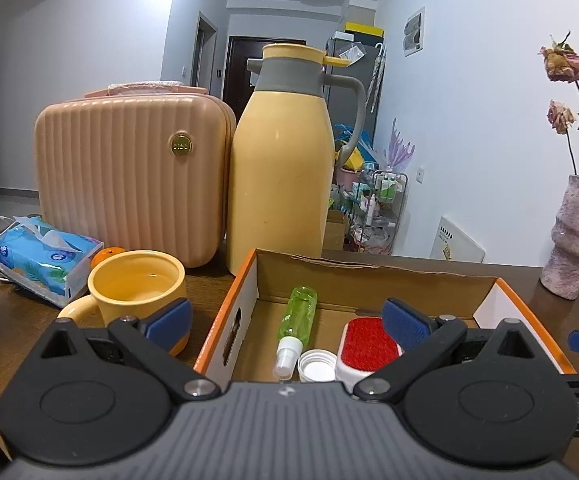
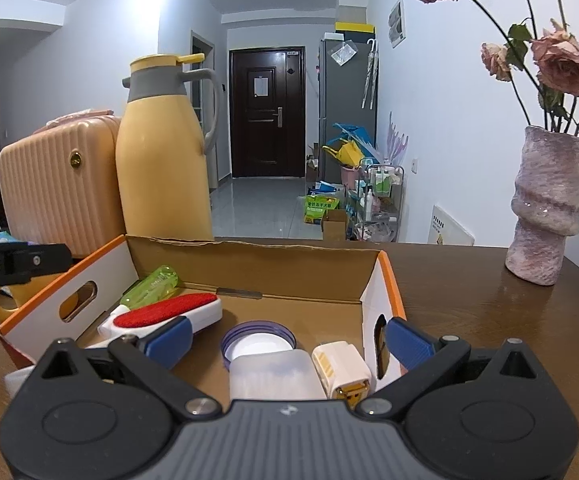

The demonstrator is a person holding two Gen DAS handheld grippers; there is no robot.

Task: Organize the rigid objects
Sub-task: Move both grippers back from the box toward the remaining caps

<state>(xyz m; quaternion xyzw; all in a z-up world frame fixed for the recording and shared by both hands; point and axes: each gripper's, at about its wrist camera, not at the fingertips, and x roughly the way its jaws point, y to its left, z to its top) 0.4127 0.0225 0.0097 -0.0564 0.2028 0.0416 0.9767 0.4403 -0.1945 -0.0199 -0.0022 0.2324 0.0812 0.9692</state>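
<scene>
On the dark wooden table [image 2: 469, 280] sits an open cardboard box [image 2: 249, 264] holding a green spray bottle [image 1: 298, 312], red lint brush [image 2: 169, 312], white plug [image 2: 341, 364] and lid [image 2: 259, 340]; left gripper [image 1: 287, 316] and right gripper [image 2: 287, 340] hover spread wide, empty

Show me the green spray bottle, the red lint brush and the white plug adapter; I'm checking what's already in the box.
green spray bottle [image 1: 299, 312], left wrist view, on its clear green body.
red lint brush [image 2: 165, 310], right wrist view, on its red pad.
white plug adapter [image 2: 339, 366], right wrist view, on its top face.
</scene>
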